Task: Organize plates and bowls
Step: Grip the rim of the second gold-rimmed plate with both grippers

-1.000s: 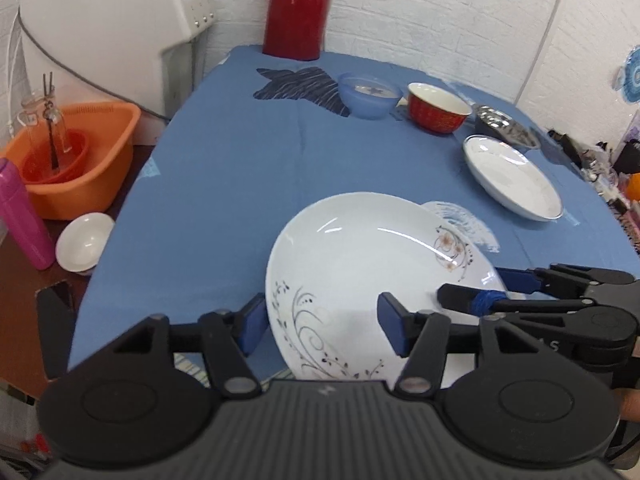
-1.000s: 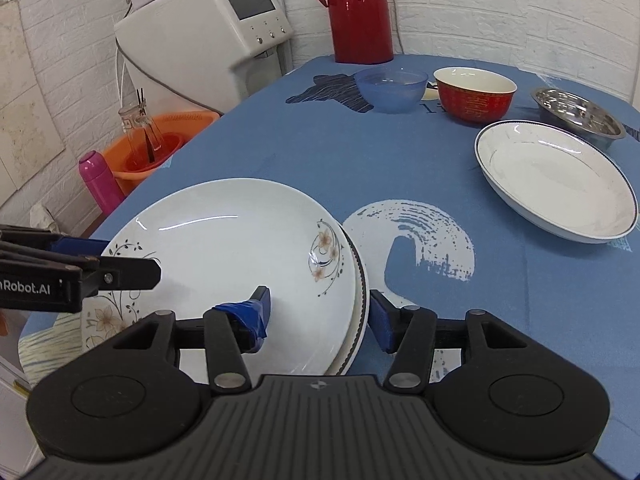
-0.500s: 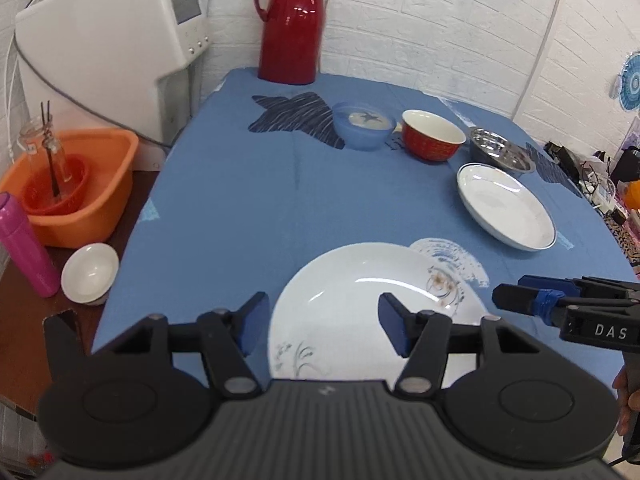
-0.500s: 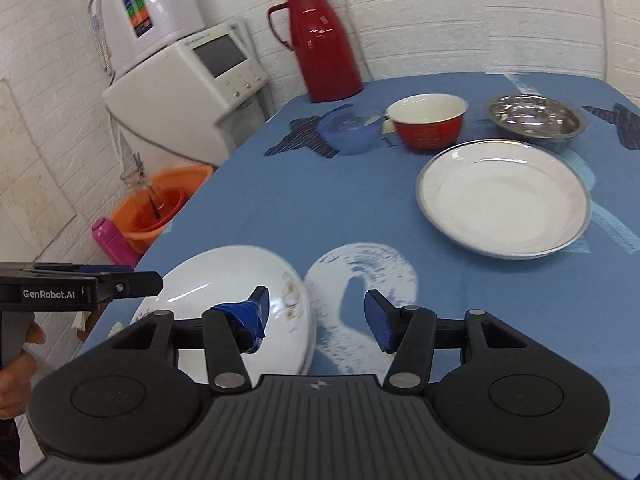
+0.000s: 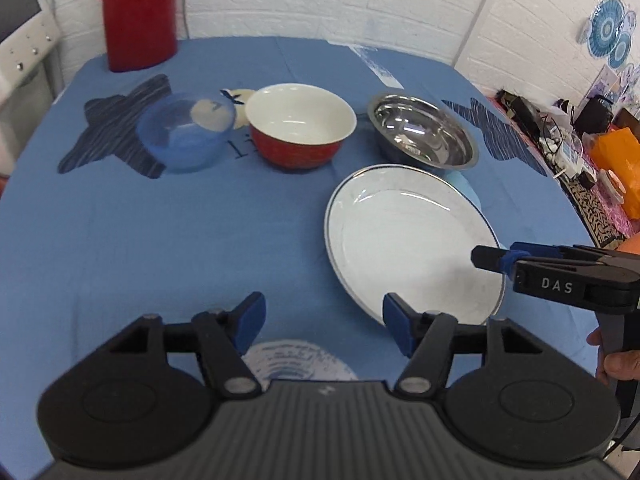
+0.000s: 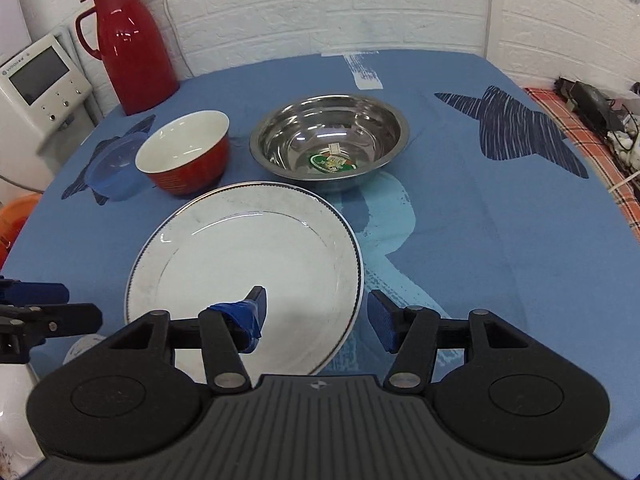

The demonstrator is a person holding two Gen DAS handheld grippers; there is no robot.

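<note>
Blue cloth [image 6: 480,240] is covering the whole table. Far left in the right wrist view, a white appliance [image 6: 44,88] with a screen is standing off the table edge, and a red jug [image 6: 128,48] is sitting at the back left corner of the cloth. Next along, a clear blue bowl [image 6: 114,170] is resting on a dark star print, touching or just beside a red bowl [image 6: 186,152] with a white inside. Right of that, a steel bowl [image 6: 330,142] is sitting upright with a green sticker on its floor. The three bowls are forming a rough row, none stacked.

In front of the red and steel bowls, a white plate [image 6: 248,276] with a thin dark rim line is lying flat on the cloth, near the steel bowl; whether the rims touch, cannot tell.

Left gripper [image 5: 322,322] is hovering over bare cloth left of the plate, fingers spread wide, nothing between them. Right gripper [image 6: 316,314] is hanging low at the plate's near right edge, fingers apart and empty: the left finger [image 6: 252,312] is showing over the plate's surface, the right finger over cloth, the rim lying between them. Contact with the plate: cannot tell.

Bottom left corner of the right wrist view, part of another white dish [image 6: 12,420] is showing
</note>
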